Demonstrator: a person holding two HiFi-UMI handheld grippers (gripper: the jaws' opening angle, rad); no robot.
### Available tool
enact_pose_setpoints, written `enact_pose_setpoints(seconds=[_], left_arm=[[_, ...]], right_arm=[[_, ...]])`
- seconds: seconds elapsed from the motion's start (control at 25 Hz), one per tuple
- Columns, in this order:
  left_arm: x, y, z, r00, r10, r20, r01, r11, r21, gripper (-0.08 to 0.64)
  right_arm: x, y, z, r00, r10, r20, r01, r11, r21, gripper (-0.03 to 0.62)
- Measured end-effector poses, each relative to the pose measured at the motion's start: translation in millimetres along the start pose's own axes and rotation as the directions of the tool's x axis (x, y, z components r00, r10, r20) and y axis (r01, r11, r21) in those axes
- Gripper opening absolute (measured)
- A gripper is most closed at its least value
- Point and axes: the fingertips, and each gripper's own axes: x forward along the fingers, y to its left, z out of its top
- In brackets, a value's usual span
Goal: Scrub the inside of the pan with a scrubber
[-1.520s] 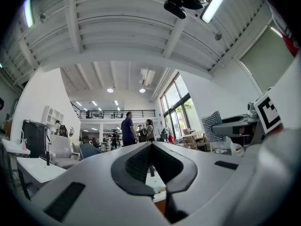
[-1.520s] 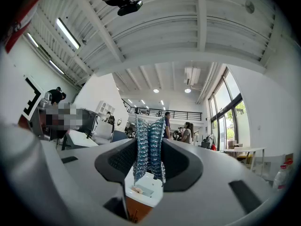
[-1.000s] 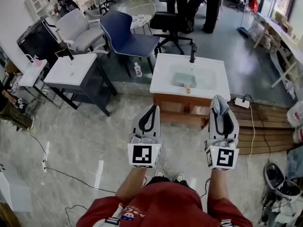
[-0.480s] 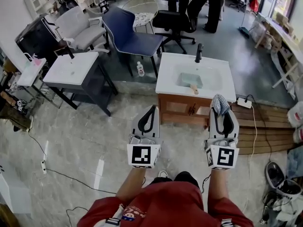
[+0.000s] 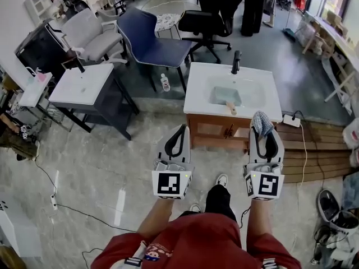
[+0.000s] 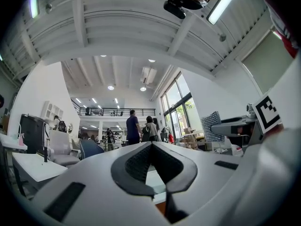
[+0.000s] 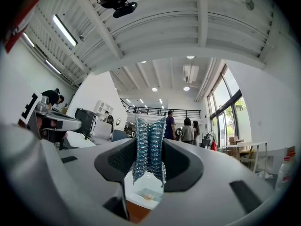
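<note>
Leg has stepped forward; right gripper grips scrubber.

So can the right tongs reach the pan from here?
Probably not yet. The right tongs, shut on the scrubber, hover over floor short of the sink holding the pan. Nothing blocks them.

I see an open loft-style workspace: office chairs, a freestanding sink unit on polished floor, a mezzanine railing, and tall windows.
</note>
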Motion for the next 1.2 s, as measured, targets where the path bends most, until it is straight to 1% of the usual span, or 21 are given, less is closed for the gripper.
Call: enact_pose_setpoints(seconds=[0.16, 0.2, 0.32, 0.36, 0.44, 0.52, 0.56, 0.64, 0.76, 0.88, 1.04, 1.2], left_arm=[[33, -3, -6, 0.999, -0.004, -0.035, 0.004, 1.000, 0.002, 0.012], [43, -3, -5, 1.000, -0.004, -0.027, 0.004, 1.000, 0.007, 0.012], [77, -5, 1, 0.999, 0.001, 0.050, -0.002, 1.000, 0.018, 0.012], [88, -8, 2, 0.998, -0.001, 0.058, 0.000, 1.000, 0.019, 0.012], [110, -14, -1, 0.999, -0.007, 0.044, 0.006, 1.000, 0.018, 0.012], [131, -20, -5, 1.000, -0.011, 0.008, 0.011, 1.000, 0.006, 0.012], [142, -22, -5, 1.000, -0.010, 0.010, 0.010, 1.000, 0.005, 0.012], [163, -26, -2, 0.999, -0.007, 0.040, 0.006, 1.000, 0.012, 0.012], [191, -33, -4, 1.000, -0.007, 0.000, 0.007, 1.000, 0.009, 0.012], [221, -41, -1, 1.000, 0.004, 0.020, -0.004, 1.000, 0.007, 0.012], [257, -54, 3, 0.999, 0.013, 0.052, -0.014, 1.000, 0.016, 0.012], [288, -64, -2, 0.999, 0.022, 0.028, -0.022, 1.000, 0.006, 0.012]], right_arm=[[27, -19, -11, 1.000, -0.003, -0.003, 0.003, 1.000, 0.000, 0.179], [35, -24, -13, 1.000, -0.003, -0.004, 0.003, 1.000, 0.000, 0.179], [59, -43, -20, 1.000, -0.002, -0.010, 0.002, 1.000, 0.008, 0.179], [66, -50, -22, 1.000, -0.003, -0.011, 0.003, 1.000, 0.007, 0.179], [81, -66, -27, 1.000, -0.008, -0.011, 0.008, 1.000, 0.006, 0.179], [96, -81, -32, 1.000, -0.009, -0.012, 0.009, 1.000, 0.008, 0.179], [104, -89, -34, 1.000, -0.008, -0.013, 0.008, 1.000, 0.007, 0.179], [118, -103, -38, 1.000, -0.004, -0.014, 0.004, 1.000, 0.005, 0.179], [139, -123, -42, 1.000, 0.000, -0.015, 0.000, 1.000, 0.008, 0.179], [159, -148, -48, 1.000, -0.002, -0.017, 0.003, 1.000, 0.021, 0.179], [184, -177, -55, 1.000, 0.016, -0.009, -0.015, 1.000, 0.015, 0.179], [206, -201, -62, 1.000, 0.027, -0.004, -0.027, 0.999, 0.021, 0.179]])
